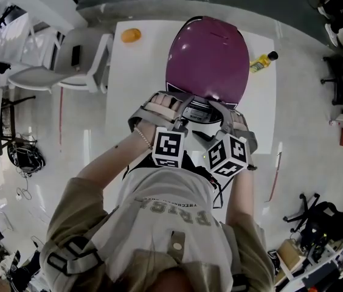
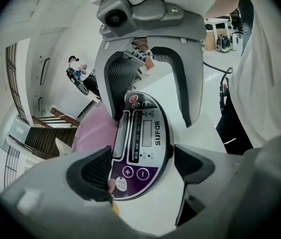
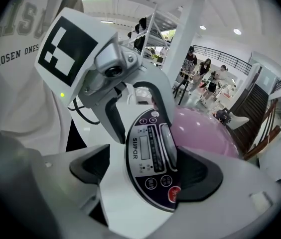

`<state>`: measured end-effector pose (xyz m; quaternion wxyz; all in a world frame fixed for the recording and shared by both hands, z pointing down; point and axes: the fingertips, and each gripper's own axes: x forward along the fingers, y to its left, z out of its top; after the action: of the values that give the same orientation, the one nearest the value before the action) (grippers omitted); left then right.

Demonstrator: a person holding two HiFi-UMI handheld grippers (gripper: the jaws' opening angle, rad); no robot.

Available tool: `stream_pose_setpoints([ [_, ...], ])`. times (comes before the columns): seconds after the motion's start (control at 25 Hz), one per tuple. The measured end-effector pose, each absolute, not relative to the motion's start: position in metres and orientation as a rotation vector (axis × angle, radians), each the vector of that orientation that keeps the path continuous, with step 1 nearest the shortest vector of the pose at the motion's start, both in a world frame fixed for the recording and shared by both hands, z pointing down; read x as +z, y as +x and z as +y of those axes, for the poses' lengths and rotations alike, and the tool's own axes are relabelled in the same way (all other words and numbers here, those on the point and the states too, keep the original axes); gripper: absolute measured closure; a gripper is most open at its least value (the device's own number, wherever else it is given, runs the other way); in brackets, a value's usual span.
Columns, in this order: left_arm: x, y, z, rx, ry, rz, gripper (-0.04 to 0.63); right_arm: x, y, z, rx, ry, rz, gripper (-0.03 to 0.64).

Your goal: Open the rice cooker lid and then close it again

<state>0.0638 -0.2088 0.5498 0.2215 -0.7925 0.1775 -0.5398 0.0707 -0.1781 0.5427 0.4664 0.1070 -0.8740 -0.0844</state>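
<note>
Two jaw pairs spread: left gripper (image 2: 143,168), right gripper (image 3: 148,171) straddle glossy oval panel (image 2: 144,133), domed purple lid (image 1: 208,56).

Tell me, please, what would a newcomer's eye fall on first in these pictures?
The big purple rice cooker dominates the middle of the white table. At its near edge, the left gripper and the right gripper both point at its dark control panel with fingers apart. A small orange thing lies at the table's far left corner, and a yellow bottle lies near its right edge.
</note>
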Motion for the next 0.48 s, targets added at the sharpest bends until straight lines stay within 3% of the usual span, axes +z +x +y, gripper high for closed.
stream_pose_setpoints([
  [0.48,0.5554,0.0628,-0.2072,-1.508,-2.158,0.47,0.19,0.547,0.0701,-0.1766,-0.223,0.254,-2.136,0.218],
])
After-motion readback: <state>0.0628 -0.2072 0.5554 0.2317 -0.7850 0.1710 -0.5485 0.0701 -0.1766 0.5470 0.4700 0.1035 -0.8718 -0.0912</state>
